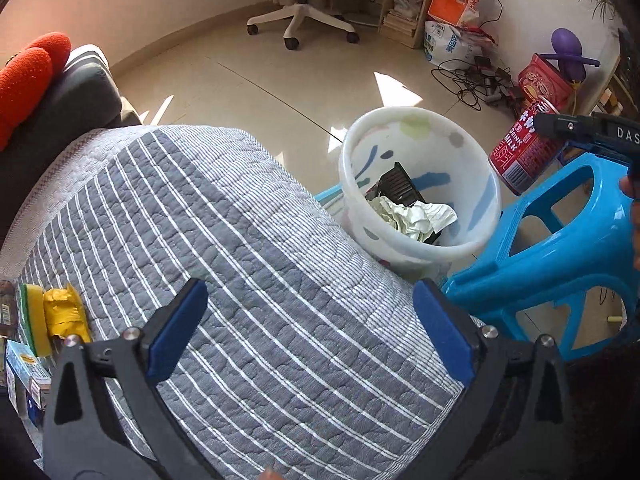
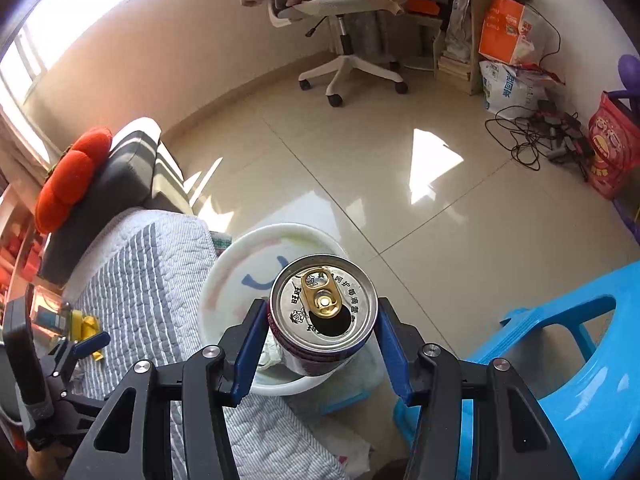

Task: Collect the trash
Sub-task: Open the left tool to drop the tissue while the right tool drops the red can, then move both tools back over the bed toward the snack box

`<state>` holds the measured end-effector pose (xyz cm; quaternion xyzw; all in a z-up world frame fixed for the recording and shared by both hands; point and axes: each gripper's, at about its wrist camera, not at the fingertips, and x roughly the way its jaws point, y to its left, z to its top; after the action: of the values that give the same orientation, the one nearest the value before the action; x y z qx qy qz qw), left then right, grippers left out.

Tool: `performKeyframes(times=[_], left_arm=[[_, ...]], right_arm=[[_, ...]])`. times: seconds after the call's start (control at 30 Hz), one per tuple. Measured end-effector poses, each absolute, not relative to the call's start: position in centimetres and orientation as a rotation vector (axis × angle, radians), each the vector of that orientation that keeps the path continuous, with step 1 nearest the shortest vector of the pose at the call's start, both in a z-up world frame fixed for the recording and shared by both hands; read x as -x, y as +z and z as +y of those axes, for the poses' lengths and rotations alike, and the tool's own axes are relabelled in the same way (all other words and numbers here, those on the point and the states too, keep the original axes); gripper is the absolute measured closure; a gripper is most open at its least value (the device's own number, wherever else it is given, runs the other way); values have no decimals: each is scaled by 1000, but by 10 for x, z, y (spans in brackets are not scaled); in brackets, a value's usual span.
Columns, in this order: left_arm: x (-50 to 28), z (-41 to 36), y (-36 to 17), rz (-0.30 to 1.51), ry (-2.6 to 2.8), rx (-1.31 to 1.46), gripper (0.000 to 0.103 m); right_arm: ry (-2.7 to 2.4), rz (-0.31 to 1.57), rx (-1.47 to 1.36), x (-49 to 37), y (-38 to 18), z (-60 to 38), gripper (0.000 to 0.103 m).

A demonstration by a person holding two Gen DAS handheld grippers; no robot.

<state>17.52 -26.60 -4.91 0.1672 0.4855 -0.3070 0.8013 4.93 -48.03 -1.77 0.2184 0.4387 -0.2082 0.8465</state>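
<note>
My right gripper (image 2: 322, 336) is shut on a red milk can (image 2: 323, 312), its opened silver top facing the camera, held over the white trash bin (image 2: 224, 280). In the left wrist view the can (image 1: 520, 152) hangs tilted just right of the bin (image 1: 472, 160), which holds crumpled paper (image 1: 412, 216) and a black tray (image 1: 396, 184). My left gripper (image 1: 310, 328) is open and empty above the striped grey quilt (image 1: 240, 240). A yellow wrapper (image 1: 64, 312) lies on the quilt at the left edge.
A blue plastic stool (image 1: 560, 248) stands right of the bin, also in the right wrist view (image 2: 580, 360). A yellow-green sponge (image 1: 36, 316) and small boxes (image 1: 24, 376) sit beside the wrapper. An office chair (image 2: 344, 40), cables (image 2: 536, 136) and bags are across the tiled floor.
</note>
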Motion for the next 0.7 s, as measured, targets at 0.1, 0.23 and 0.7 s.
performKeyframes(times=[0.1, 0.23, 0.7], left_arm=[[-169, -240, -45, 1051, -627, -341, 1], [-165, -200, -43, 1050, -561, -299, 1], [-189, -106, -40, 920, -345, -192, 1]], right_arm=[[-458, 924, -466, -55, -18, -479, 48], [-516, 934, -485, -64, -15, -475, 27], [-487, 959, -270, -137, -23, -376, 22]])
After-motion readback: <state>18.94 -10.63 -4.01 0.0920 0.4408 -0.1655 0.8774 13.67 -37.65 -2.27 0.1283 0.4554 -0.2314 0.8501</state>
